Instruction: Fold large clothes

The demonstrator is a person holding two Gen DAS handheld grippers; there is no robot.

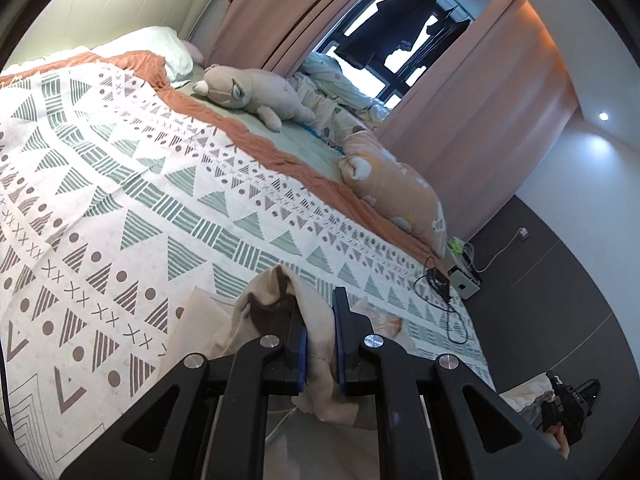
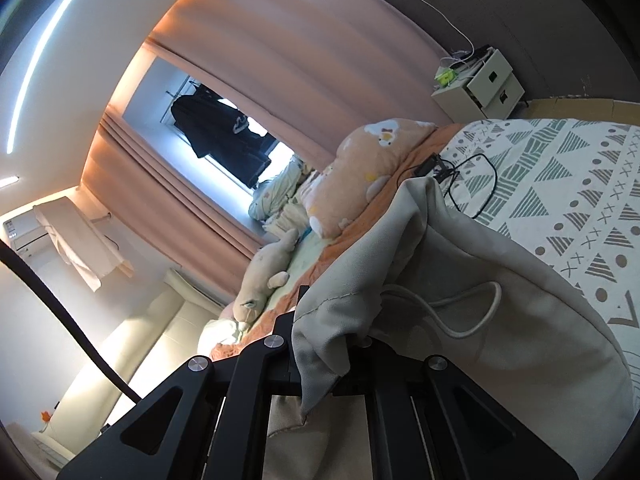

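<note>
— Over the bed's white triangle-patterned cover [image 1: 120, 184], what is the left gripper [image 1: 320, 344] doing?
— Its jaws are clamping the beige cotton garment's [image 1: 320, 364] edge.
— And the right gripper [image 2: 320, 344]?
— Clenching another edge; the garment [image 2: 500, 320] is draping right, its corded hem stretching between both.

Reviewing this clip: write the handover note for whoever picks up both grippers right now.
Left gripper: shut on a bunched edge of the beige garment.
Right gripper: shut on another part of the same garment; its fingers are hidden under the cloth.
Garment hangs between the two, over the patterned bedspread; its drawcord is loose.
Done: garment picked up at two points.
Left: lay it flat on the bedspread, then fold. A black cable lies near the bed edge.
</note>
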